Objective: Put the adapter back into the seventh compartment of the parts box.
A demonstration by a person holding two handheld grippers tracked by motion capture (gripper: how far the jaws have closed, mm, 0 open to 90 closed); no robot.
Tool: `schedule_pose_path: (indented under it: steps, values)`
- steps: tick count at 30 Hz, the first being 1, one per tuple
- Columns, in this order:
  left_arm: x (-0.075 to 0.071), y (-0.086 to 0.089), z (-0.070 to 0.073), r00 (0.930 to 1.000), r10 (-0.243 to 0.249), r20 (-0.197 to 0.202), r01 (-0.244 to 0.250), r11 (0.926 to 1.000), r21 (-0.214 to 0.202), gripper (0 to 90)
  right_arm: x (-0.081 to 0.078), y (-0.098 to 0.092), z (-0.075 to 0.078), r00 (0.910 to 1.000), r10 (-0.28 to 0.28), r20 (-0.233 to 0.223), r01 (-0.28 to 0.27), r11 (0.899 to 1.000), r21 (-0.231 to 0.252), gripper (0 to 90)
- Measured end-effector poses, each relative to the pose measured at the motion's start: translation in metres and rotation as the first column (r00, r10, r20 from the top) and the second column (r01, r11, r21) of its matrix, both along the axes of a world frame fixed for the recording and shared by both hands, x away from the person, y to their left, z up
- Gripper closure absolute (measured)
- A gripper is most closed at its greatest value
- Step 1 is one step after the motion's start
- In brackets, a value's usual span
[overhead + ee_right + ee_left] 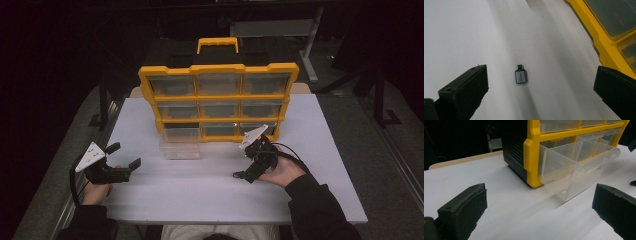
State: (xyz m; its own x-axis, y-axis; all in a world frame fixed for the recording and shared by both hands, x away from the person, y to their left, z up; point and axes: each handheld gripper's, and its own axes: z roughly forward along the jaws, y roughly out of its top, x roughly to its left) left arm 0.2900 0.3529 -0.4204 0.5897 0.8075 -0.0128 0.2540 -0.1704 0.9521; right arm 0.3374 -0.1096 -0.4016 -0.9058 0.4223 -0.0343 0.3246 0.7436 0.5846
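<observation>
Both the left gripper [125, 156] and right gripper [541, 95] stand released. The adapter [520, 76] lies mid-desk; the drawer [574, 167] hangs pulled out. Likely step: pick-up approach. Next: lower, straddle, close.

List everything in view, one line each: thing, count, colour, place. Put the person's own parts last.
table: 1, white top, under everything.
organizer cabinet: 1, yellow frame with black body and yellow handle, standing at the table's far middle.
pulled-out drawer: 1, clear plastic, bottom left of the cabinet, tipped down onto the table.
adapter: 1, small grey metal plug, lying on the table between the right gripper's jaws.
left gripper: 1, black with grey plate, open, at the near left.
right gripper: 1, black with grey plate, open, near right of the cabinet.
hands: 2, in dark sleeves, at the near edge.
</observation>
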Motion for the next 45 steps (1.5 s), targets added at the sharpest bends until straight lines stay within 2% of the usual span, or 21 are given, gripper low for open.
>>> schedule_pose_path:
  steps: [15,28,30,31,33,35,38,45]
  values:
    - [0.000,0.000,0.000,1.0000,-0.001,0.001,0.001,1.0000,0.007,0.0,0.000,0.009,-0.020,0.9980,0.027,-0.056,-0.030,0.999,-0.041,0.0]
    - [0.000,-0.001,0.000,1.0000,-0.004,0.001,0.004,0.9999,0.010,0.0,-0.001,0.019,-0.031,0.9944,0.070,-0.079,-0.077,0.993,-0.089,0.0]
    - [0.000,-0.001,0.000,1.0000,-0.003,0.000,0.003,1.0000,0.009,0.0,-0.001,0.020,-0.031,0.9927,0.083,-0.087,-0.090,0.992,-0.086,5.8]
    - [0.000,-0.001,0.000,1.0000,-0.003,0.001,0.003,1.0000,0.009,0.0,-0.001,0.020,-0.031,0.9927,0.083,-0.087,-0.090,0.992,-0.086,5.8]
    - [0.000,-0.001,0.000,1.0000,-0.005,0.000,0.005,0.9999,0.010,0.0,0.000,0.020,-0.031,0.9906,0.090,-0.103,-0.099,0.992,-0.084,13.4]
    - [0.000,-0.001,0.000,1.0000,-0.005,0.000,0.005,0.9999,0.010,0.0,0.001,0.020,-0.031,0.9885,0.095,-0.117,-0.105,0.991,-0.082,15.5]
    - [0.000,-0.001,0.000,1.0000,-0.005,0.000,0.005,0.9999,0.009,0.0,0.001,0.020,-0.032,0.9853,0.111,-0.130,-0.123,0.989,-0.087,25.3]
    - [0.000,0.000,0.000,1.0000,-0.003,0.002,0.003,0.9999,0.010,0.0,0.005,0.019,-0.032,0.9848,0.124,-0.122,-0.135,0.987,-0.087,44.5]
